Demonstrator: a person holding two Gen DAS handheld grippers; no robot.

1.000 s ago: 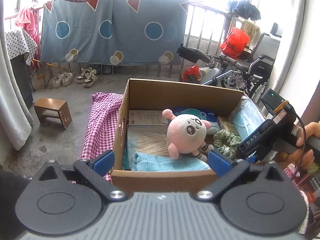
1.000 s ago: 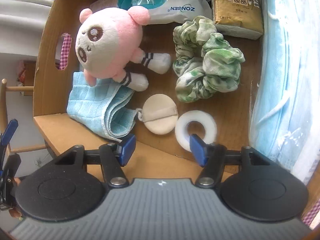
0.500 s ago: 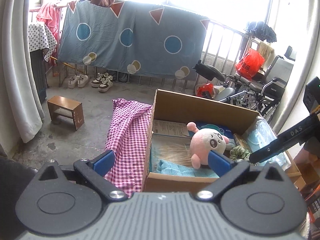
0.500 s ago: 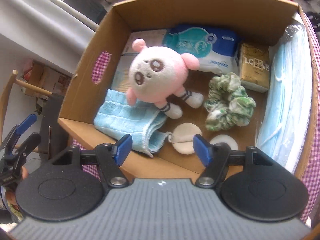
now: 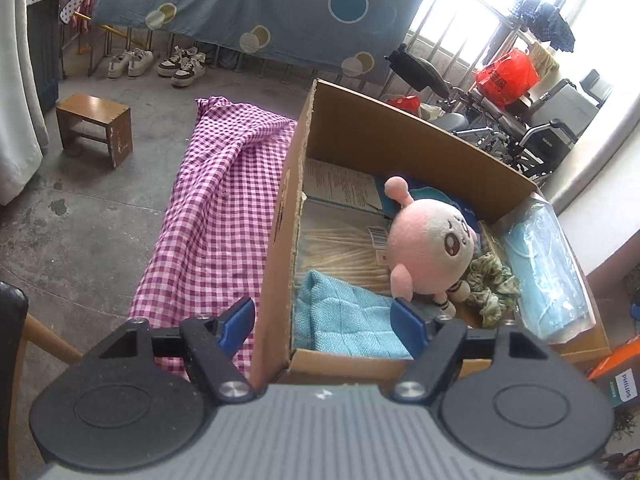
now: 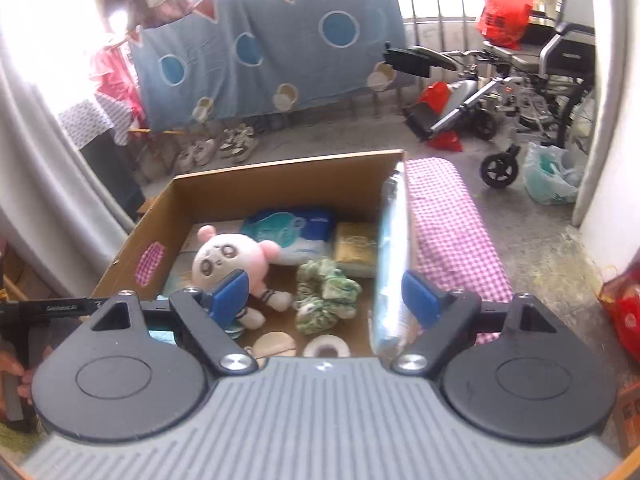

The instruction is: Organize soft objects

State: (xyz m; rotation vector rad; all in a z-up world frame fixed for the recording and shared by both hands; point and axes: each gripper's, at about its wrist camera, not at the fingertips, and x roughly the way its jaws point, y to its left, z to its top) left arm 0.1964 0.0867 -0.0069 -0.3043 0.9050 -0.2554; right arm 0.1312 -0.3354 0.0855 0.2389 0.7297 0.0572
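A cardboard box (image 5: pixel 400 140) (image 6: pixel 280 184) holds a pink plush doll (image 5: pixel 428 248) (image 6: pixel 224 260), a folded blue towel (image 5: pixel 344 316), a green scrunchie (image 5: pixel 494 284) (image 6: pixel 326 294), a powder puff (image 6: pixel 276 344), a white tape roll (image 6: pixel 326 347) and a pack of blue masks (image 5: pixel 548 272) (image 6: pixel 392 248). My left gripper (image 5: pixel 322 318) hovers over the box's near left corner. Its jaws are closing and straddle the side wall without touching it. My right gripper (image 6: pixel 325 295) hangs above the box's near edge, its jaws opening with nothing between them.
The box stands on a pink checked cloth (image 5: pixel 216 216) (image 6: pixel 452 232). Tissue packs (image 6: pixel 296 232) lie along its back wall. On the floor are a wooden stool (image 5: pixel 96 124), shoes (image 5: pixel 156 62) and a wheelchair (image 6: pixel 532 80). An orange carton (image 5: pixel 620 384) sits at the right.
The left gripper swung towards the box's left corner, dipped and narrowed its jaws. The right gripper rose from inside the box, tilted up to show the room and widened.
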